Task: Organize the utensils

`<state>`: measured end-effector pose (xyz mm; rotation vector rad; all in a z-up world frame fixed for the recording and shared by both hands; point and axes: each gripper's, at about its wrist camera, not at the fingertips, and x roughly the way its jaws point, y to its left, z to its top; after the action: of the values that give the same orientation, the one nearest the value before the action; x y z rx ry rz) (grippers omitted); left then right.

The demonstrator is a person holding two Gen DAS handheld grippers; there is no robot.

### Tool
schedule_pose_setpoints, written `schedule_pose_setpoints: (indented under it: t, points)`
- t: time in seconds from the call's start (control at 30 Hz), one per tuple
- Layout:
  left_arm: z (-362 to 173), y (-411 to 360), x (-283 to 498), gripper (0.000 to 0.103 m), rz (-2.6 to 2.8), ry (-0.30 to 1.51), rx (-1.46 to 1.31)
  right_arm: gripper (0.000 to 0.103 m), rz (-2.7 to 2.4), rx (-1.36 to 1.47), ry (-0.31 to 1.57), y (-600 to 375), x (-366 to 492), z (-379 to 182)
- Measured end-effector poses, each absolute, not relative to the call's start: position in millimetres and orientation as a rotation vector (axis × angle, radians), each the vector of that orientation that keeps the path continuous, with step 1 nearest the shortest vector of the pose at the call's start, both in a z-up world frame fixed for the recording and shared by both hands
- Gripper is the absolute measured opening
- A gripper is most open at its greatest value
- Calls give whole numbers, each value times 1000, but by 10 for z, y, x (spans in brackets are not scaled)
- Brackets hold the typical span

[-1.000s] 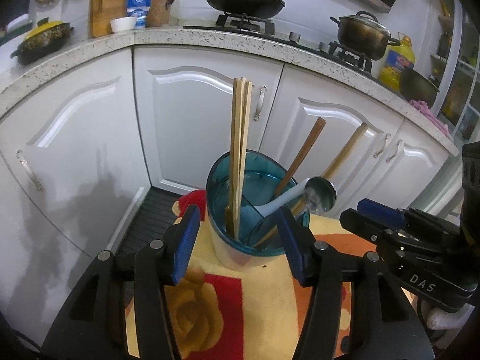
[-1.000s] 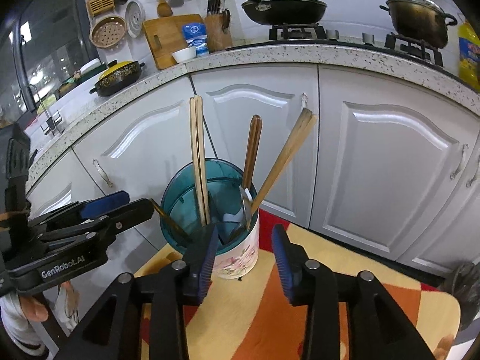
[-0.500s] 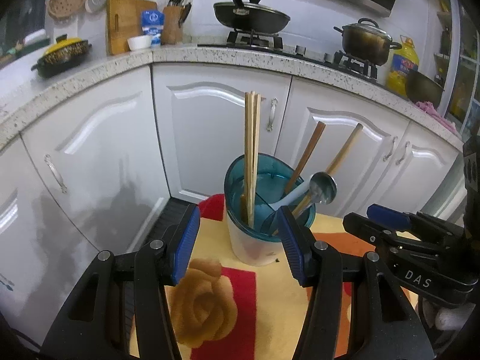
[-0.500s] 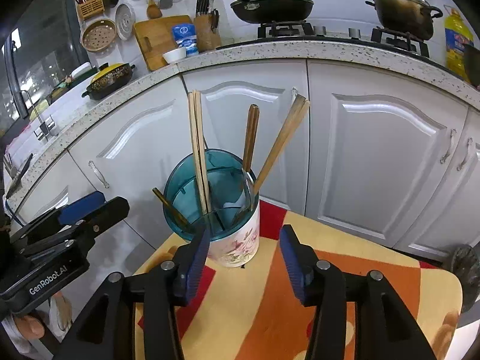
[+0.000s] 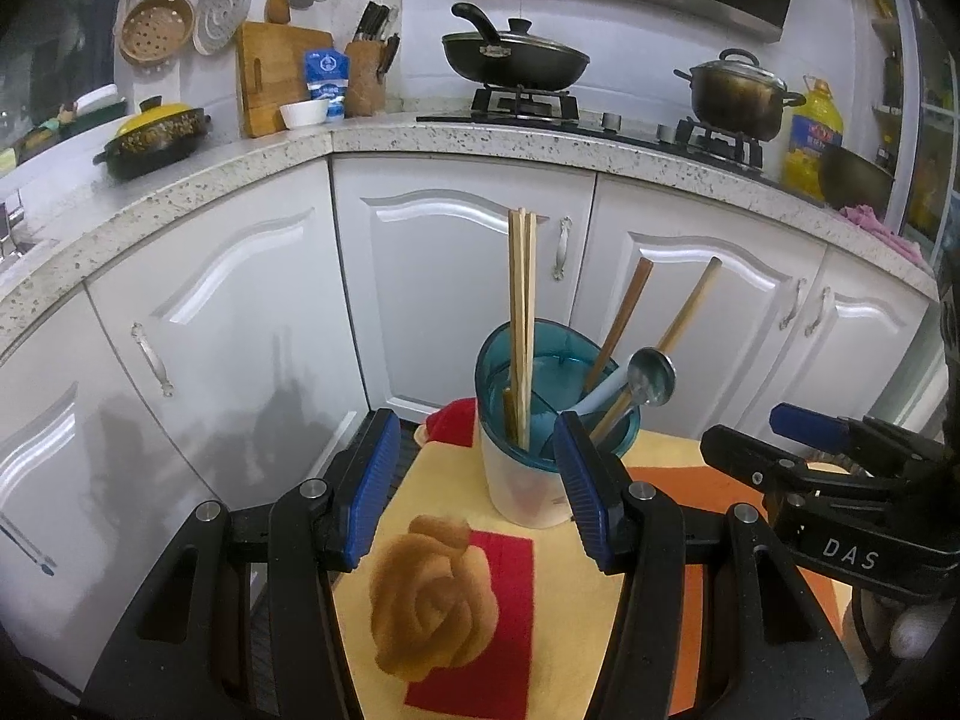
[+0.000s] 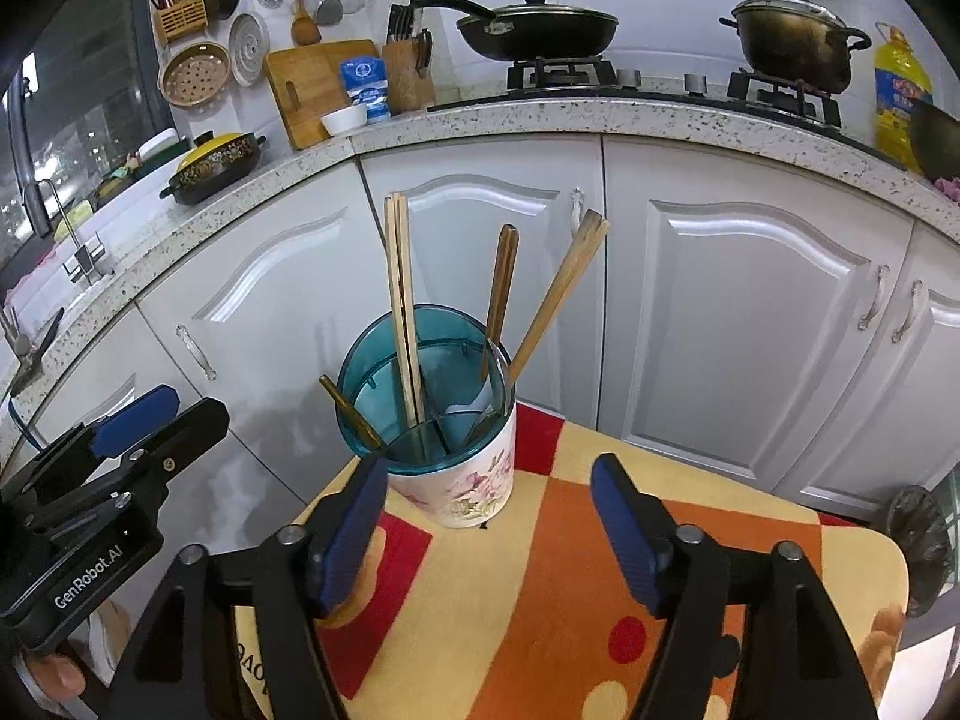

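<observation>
Near the far edge of the bench (image 5: 456, 492), in the left wrist view, stands the holder (image 5: 531, 468) with chopsticks (image 5: 521, 324), two wooden handles (image 5: 624, 312) and a spoon (image 5: 651, 376) in it. The left hand-held gripper (image 5: 477, 480) hangs just short of it, jaws apart and empty.

From the right wrist view, the holder (image 6: 462, 468) sits by the bench's (image 6: 540, 600) far left corner. The right hand-held gripper (image 6: 489, 528) hovers before it, jaws wide and empty; the left one (image 6: 150, 420) shows at the left side.

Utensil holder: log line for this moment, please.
utensil holder: upright on mat | chopsticks, spoon: inside | left gripper: open, empty | right gripper: open, empty
</observation>
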<state>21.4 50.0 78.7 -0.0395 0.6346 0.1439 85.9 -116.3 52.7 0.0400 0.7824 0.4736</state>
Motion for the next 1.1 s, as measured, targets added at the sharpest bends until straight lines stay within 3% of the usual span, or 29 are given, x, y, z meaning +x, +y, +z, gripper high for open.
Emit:
schedule_pose_setpoints:
  t: [1.1]
  points:
    - [801, 489, 73, 53, 179, 614, -19, 78, 419, -28, 720, -1098, 686, 599]
